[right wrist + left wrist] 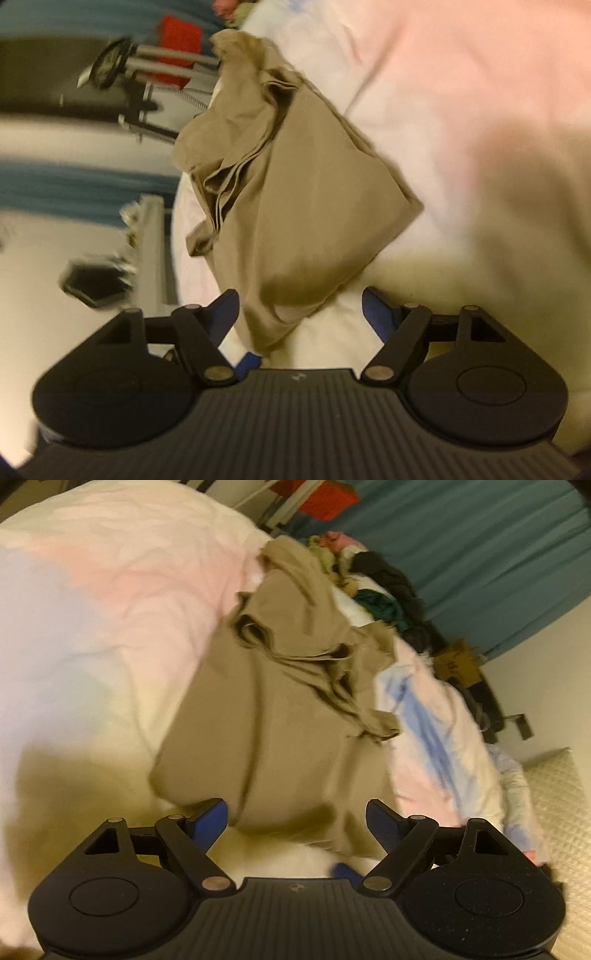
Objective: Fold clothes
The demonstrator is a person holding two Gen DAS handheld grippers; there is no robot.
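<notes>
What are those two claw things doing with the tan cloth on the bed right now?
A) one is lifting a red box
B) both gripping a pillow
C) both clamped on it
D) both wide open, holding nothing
D: the left gripper and right gripper both stand with fingers spread apart, and the tan garment lies loose on the bedspread.

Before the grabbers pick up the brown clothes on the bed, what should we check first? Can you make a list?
1. Left gripper open and empty: ok, jaws spread wide.
2. Right gripper open and empty: ok, jaws spread wide.
3. Tan garment lies on the pastel bedspread in front of both grippers: ok.
4. Garment flat and smooth: not ok, folds are bunched along one side.
5. An edge sits between the right fingers: ok, the near corner points into the gap.
6. Garment kept apart from the pile of other clothes behind it: cannot tell, the picture is blurred there.
</notes>
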